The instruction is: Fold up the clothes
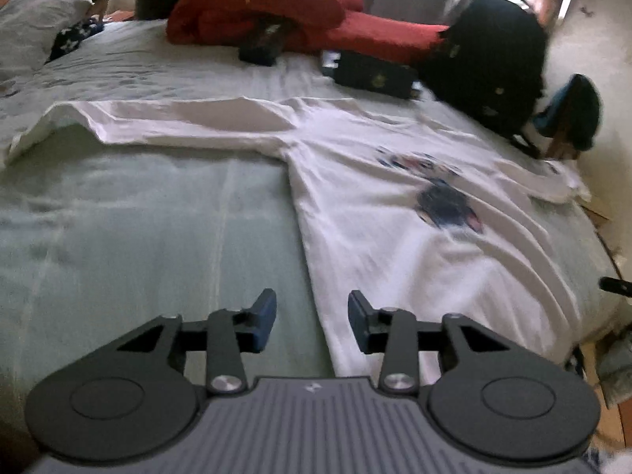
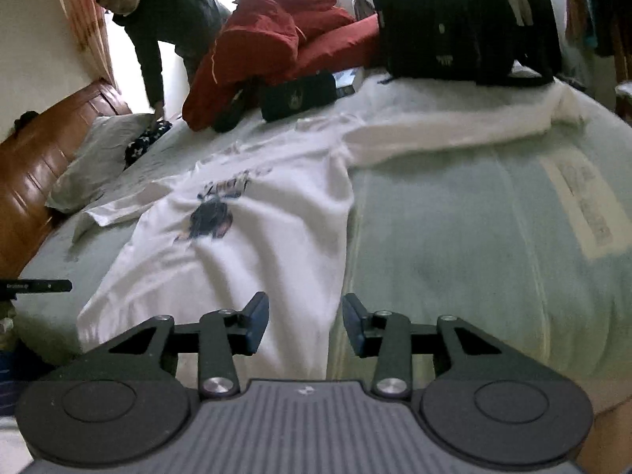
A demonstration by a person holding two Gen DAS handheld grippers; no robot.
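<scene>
A white long-sleeved shirt (image 1: 395, 213) with a dark blue print on its chest lies spread flat on the pale green bed sheet (image 1: 138, 229). One sleeve stretches out to the left in the left wrist view. In the right wrist view the same shirt (image 2: 245, 245) lies left of centre, a sleeve running to the upper right. My left gripper (image 1: 312, 320) hovers open over the shirt's left bottom edge, nothing between its blue pads. My right gripper (image 2: 305, 324) hovers open over the shirt's right bottom edge, also holding nothing.
At the far end of the bed lie a red blanket (image 1: 276, 4), a black backpack (image 1: 493, 59) and dark pouches (image 1: 373, 73). A person (image 2: 166, 23) leans over the bed beside a grey pillow (image 2: 91, 158) and wooden headboard (image 2: 43, 166). The other gripper's tip (image 2: 39, 286) shows at the left edge.
</scene>
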